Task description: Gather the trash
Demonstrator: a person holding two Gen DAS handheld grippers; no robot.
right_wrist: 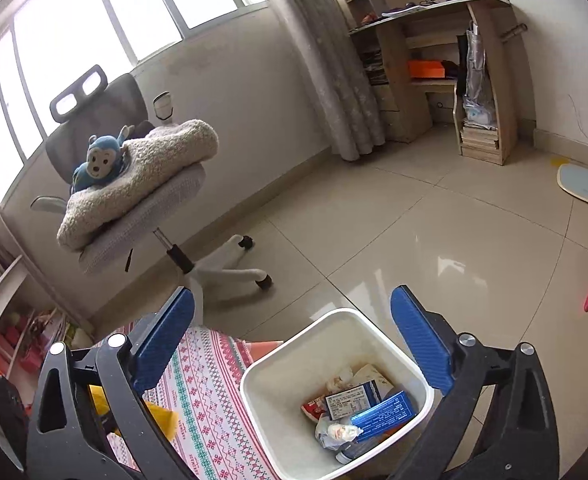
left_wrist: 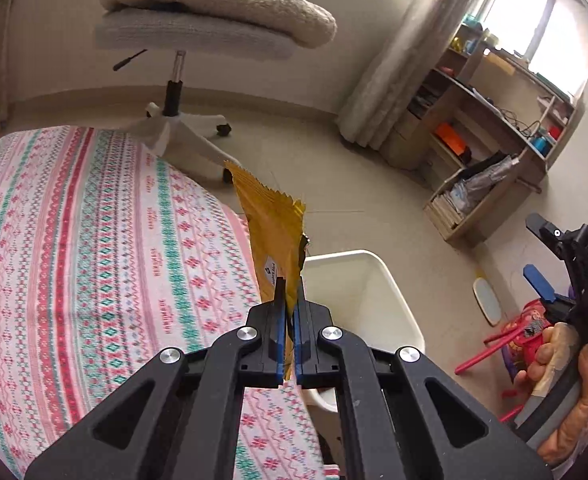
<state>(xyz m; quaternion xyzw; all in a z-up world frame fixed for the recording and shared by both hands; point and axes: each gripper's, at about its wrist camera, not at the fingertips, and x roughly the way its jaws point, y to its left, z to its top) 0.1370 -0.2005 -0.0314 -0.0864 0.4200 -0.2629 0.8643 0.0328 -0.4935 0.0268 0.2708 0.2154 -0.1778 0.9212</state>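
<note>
A yellow snack wrapper (left_wrist: 272, 220) sticks up from my left gripper (left_wrist: 290, 284), which is shut on its lower end. It hangs over the edge of the bed's patterned cover (left_wrist: 94, 240), right beside a white bin (left_wrist: 357, 292) on the floor. My right gripper (right_wrist: 292, 296) stands wide open above the bin (right_wrist: 294, 380) with nothing between its blue pads (right_wrist: 421, 344). Inside the bin lie a blue box (right_wrist: 383, 414), crumpled paper (right_wrist: 339, 432) and other packets. Part of the yellow wrapper (right_wrist: 162, 420) shows at the lower left of the right wrist view.
An office chair (right_wrist: 142, 216) carrying a folded cream blanket and a blue plush monkey (right_wrist: 98, 160) stands beyond the bed. A wooden desk with shelves (right_wrist: 445, 68) is by the curtain. A red child's chair (left_wrist: 509, 340) and a flat oval scale (right_wrist: 581, 184) are on the tiled floor.
</note>
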